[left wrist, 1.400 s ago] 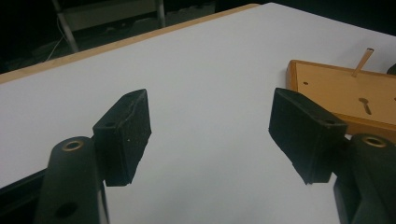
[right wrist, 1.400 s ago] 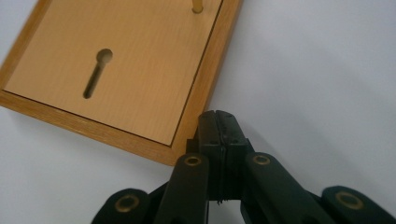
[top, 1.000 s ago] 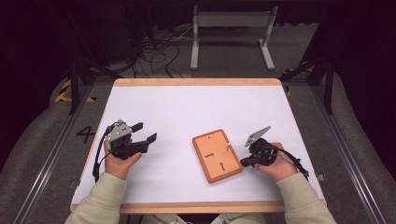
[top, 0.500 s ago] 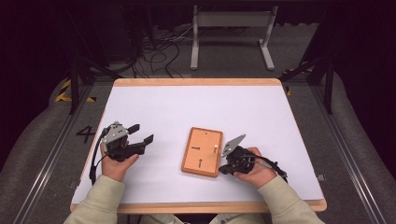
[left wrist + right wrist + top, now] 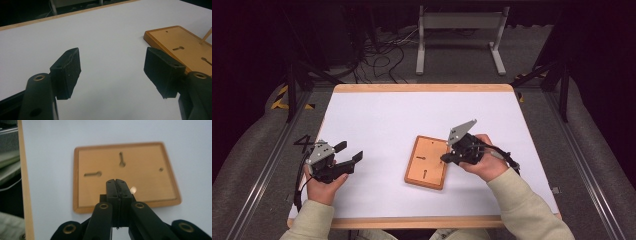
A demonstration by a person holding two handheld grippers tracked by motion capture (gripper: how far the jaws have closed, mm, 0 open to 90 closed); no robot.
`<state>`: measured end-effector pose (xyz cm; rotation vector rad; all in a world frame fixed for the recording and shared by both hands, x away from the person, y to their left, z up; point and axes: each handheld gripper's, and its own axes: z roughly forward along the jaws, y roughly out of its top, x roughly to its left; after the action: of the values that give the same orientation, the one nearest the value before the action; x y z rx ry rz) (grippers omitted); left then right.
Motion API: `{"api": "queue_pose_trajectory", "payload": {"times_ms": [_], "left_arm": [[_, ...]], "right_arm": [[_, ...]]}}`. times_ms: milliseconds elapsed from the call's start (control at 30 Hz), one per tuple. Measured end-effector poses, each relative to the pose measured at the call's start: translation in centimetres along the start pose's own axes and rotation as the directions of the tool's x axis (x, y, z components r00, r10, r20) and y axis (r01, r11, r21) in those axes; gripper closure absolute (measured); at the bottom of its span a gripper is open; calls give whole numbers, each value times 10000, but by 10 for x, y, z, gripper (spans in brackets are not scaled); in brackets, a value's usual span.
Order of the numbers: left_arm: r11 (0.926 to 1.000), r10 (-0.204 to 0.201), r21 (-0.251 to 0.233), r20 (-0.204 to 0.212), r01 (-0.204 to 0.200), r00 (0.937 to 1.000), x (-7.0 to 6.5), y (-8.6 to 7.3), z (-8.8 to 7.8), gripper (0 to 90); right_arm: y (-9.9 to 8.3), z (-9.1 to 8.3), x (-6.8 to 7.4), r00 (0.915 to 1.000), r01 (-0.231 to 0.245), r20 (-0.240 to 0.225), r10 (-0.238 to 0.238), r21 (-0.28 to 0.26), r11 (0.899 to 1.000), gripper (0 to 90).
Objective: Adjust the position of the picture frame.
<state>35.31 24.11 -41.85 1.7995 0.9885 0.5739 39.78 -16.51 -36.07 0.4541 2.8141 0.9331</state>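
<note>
A flat wooden board (image 5: 427, 162) with two keyhole slots lies on the white table, right of centre. It also appears in the left gripper view (image 5: 182, 47) and the right gripper view (image 5: 125, 172). My right gripper (image 5: 444, 159) hovers at the board's right edge with its jaws pressed together (image 5: 117, 181). A thin pale wooden stick (image 5: 206, 36) slants down onto the board, and its tip (image 5: 133, 190) shows beside the jaws. My left gripper (image 5: 349, 151) rests near the table's left front, open with nothing between its pads (image 5: 112, 57), pointing toward the board.
The white table top (image 5: 412, 115) has a wooden rim (image 5: 422, 88). Beyond the far edge lie floor cables (image 5: 382, 50) and a grey metal stand (image 5: 459, 30). Rails run along both sides.
The board has slid left and turned straighter. My right gripper followed it left, then drew back a little to its right edge. The left gripper barely shifted.
</note>
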Motion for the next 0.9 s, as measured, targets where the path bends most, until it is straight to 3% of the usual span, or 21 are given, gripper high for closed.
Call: {"api": "queue_pose_trajectory", "payload": {"times_ms": [100, 233, 467, 600, 800, 900], "left_arm": [[10000, -7, 46, -27, 7, 10000, 0, -1, -1, 298], [10000, -5, 94, -54, 5, 10000, 0, -3, -1, 298], [9999, -60, 122, -68, 61, 10000, 1, -5, -3, 298], [9998, -125, 155, -84, 126, 9999, 1, -7, -2, 298], [9997, -87, 243, -223, 93, 9997, -1, -12, -9, 298], [9994, -141, 303, -345, 152, 9993, 0, -16, -13, 298]], "right_arm": [[12, 2, -9, 9996, -120, 236, 124, -136, 9998, 900], [36, 21, -31, 9982, -585, 141, 585, 2, 9983, 900], [67, 62, -55, 9986, -438, 326, 418, 643, 9970, 900], [73, 87, -68, 9975, -633, 364, 603, 856, 9943, 900], [79, 121, -74, 9978, -582, 406, 532, 1339, 9893, 900], [81, 134, -79, 9970, -625, 559, 533, 1770, 9822, 900]]}}
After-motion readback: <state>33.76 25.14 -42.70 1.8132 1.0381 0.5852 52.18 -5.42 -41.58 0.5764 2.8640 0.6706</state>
